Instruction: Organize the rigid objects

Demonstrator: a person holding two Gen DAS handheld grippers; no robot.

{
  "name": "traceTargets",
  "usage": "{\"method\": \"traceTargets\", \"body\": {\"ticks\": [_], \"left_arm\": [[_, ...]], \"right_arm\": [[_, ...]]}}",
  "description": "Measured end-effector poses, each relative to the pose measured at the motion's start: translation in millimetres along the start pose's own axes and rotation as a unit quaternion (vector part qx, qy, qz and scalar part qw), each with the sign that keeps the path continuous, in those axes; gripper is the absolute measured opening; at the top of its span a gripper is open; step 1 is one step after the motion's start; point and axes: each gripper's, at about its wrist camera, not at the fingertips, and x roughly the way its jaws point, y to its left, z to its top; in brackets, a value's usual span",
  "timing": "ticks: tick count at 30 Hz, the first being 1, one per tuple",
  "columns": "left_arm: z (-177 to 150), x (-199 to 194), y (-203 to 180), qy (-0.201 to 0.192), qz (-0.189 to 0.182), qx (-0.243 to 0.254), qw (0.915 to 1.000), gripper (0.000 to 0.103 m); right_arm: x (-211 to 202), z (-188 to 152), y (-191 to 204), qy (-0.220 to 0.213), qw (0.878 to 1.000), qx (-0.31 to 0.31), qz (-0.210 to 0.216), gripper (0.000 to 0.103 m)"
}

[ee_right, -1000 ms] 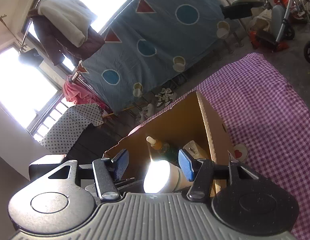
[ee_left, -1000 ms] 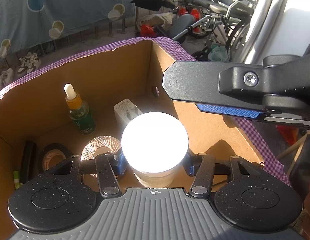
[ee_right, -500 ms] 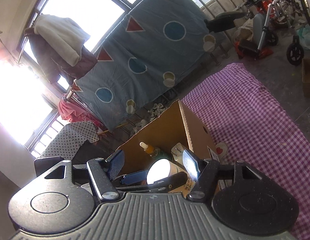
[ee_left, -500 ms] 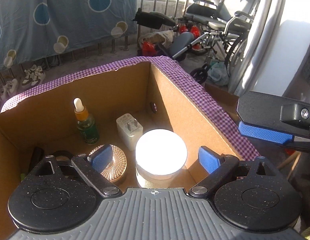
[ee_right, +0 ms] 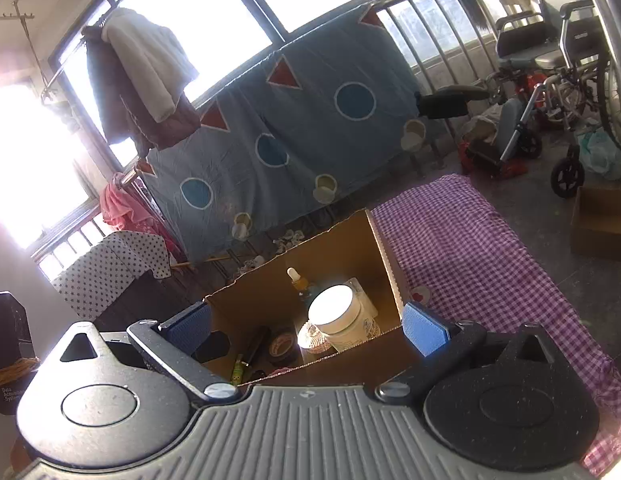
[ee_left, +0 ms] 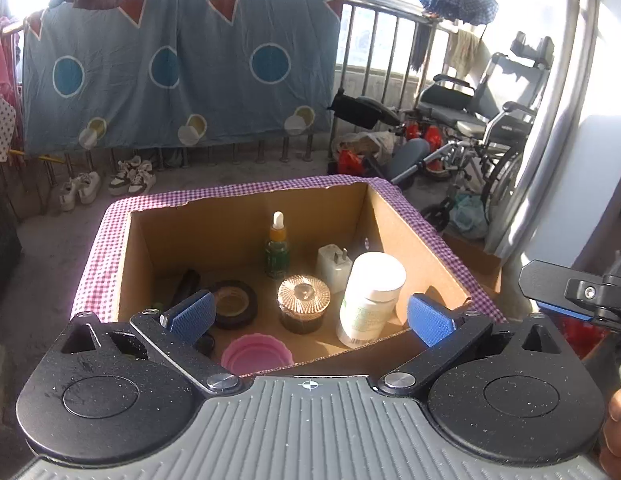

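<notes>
With the white plastic bottle (ee_left: 372,294) standing at lower right inside the brown cardboard box (ee_left: 414,236), both the left gripper (ee_left: 308,316) and right gripper (ee_right: 306,326) are opening, empty, so this placing step looks finished and the next move calls for finding another loose item.

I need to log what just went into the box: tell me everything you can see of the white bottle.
The white bottle stands upright inside the cardboard box, near its right wall. It looks like plastic, with a broad flat white cap and a greenish printed label. The jar with a ribbed gold lid sits beside it, a white charger plug behind. No gripper touches it.
</notes>
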Motion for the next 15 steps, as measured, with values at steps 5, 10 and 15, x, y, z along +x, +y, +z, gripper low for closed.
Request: {"method": "traceTargets", "body": {"ticks": [5,10,15], "left_arm": [[-9,-7,7,-0.003,0.08,-0.009,0.9968,0.103],[-19,-4,12,0.01,0.134,-0.003,0.9909,0.103],[-25,8,18,0.026,0.13,-0.006,0.9912,0.103]], "right_arm": [[7,-11,22,0.018,0.997,-0.054,-0.043,0.103],[15,-22,47,0.03,0.988,-0.122,-0.091,0.103],[22,-29,60,0.032,0.976,-0.17,-0.135,0.103]]}}
